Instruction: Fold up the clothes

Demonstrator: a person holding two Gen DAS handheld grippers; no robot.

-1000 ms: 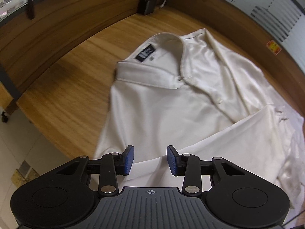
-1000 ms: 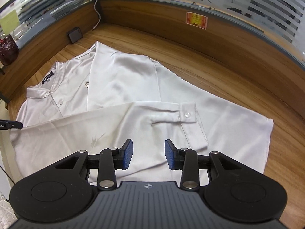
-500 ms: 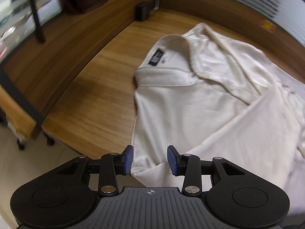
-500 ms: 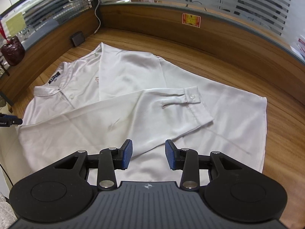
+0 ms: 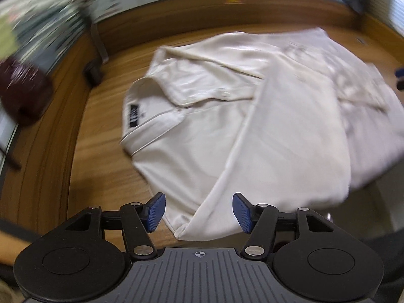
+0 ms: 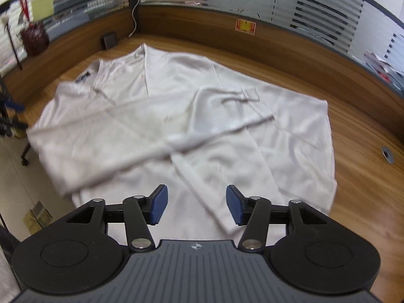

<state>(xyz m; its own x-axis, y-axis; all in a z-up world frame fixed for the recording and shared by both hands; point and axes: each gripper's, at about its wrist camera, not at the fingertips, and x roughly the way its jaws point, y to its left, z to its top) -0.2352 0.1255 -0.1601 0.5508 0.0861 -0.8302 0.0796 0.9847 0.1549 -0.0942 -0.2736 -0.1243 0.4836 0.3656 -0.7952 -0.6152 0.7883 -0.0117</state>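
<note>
One shirt [image 6: 202,131] flat, collar [image 6: 85,80] far-left, hem right

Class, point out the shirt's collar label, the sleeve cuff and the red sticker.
collar label [image 5: 133,114], left wrist view, middle of black tag.
sleeve cuff [image 6: 250,93], right wrist view, buttoned end.
red sticker [image 6: 245,26], right wrist view, centre.

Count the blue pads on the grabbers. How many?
4. Two on the left gripper, one pad each side; two on the right gripper, likewise. Both hang open over the white shirt.
</note>
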